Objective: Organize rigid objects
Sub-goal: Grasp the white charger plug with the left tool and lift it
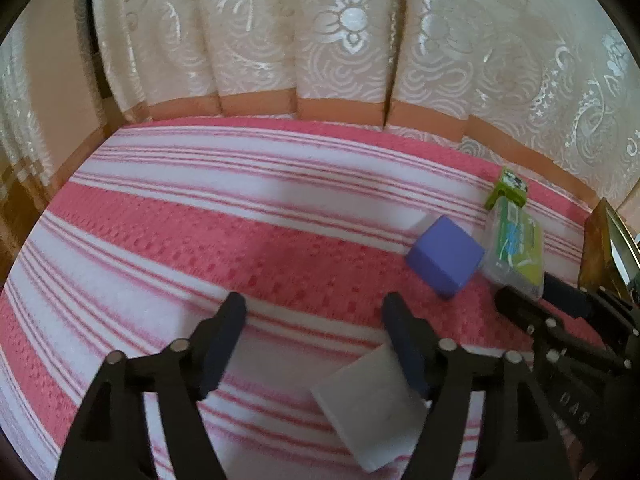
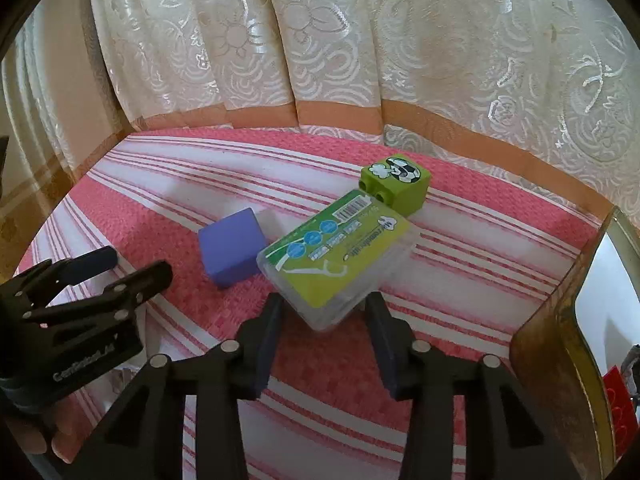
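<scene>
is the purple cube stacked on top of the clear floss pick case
No, the purple cube sits on the striped cloth beside the clear case, not on it.

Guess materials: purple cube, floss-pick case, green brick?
Purple cube: matte, no glare, soft-looking edges; likely foam or painted wood, can't tell which.
Floss-pick case: clear glossy hard plastic; see-through rim, printed green label inside.
Green brick: moulded plastic, semi-gloss, round studs on its side and a football print.
</scene>
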The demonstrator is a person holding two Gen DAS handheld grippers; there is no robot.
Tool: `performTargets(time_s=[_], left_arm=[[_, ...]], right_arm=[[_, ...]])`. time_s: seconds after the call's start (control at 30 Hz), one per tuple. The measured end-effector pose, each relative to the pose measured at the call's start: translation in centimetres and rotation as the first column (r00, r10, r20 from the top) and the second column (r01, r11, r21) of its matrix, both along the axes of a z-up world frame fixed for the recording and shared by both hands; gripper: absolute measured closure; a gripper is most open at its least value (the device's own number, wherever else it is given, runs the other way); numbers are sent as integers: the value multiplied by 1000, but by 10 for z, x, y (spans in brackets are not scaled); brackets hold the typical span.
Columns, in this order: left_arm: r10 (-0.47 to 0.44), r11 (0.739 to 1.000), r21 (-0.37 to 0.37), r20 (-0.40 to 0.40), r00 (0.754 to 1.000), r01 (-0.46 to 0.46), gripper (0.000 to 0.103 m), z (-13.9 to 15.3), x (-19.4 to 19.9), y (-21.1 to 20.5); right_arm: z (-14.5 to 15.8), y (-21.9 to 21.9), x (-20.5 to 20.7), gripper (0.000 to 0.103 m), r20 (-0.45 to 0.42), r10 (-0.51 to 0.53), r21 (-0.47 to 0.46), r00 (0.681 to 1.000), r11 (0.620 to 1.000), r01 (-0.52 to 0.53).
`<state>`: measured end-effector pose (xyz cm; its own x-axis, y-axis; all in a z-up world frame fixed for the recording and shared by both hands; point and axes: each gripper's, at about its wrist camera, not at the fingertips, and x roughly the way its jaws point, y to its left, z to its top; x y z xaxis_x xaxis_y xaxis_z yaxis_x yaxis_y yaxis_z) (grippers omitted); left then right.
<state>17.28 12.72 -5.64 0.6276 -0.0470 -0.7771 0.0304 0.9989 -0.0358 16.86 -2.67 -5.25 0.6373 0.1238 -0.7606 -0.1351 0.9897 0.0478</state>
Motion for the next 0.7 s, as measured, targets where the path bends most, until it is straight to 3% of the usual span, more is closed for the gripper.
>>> performTargets(time_s=[0.07,0.2,0.23,0.3,0.53,0.7], left_arm=[[-3,1000,-11,-9,1000,3,27,1,-4,1],[-12,999,-46,-5,1000,12,27,8,-17,4],[-10,999,-44,3,1000,11,22,11,-20,4],[-9,999,-35,5,1000,9,16,13,-26,3],[-26,996,81,-61,998,31,16,1,-31,-13],[-43,999,11,-71,997,44,28,-3,-30,-8]], right_arm=[[0,-3,-2,71,2,-8,6,1000,1000,8],[0,-9,-5,76,1,-18,34,1000,999,17],[1,-10,-6,77,1,-16,45,1000,999,16],[0,-12,-8,77,1,-11,63,1000,998,11],[2,-15,-8,75,-7,3,93,1000,996,-2],[8,-21,-18,70,23,-16,168,1000,986,12]])
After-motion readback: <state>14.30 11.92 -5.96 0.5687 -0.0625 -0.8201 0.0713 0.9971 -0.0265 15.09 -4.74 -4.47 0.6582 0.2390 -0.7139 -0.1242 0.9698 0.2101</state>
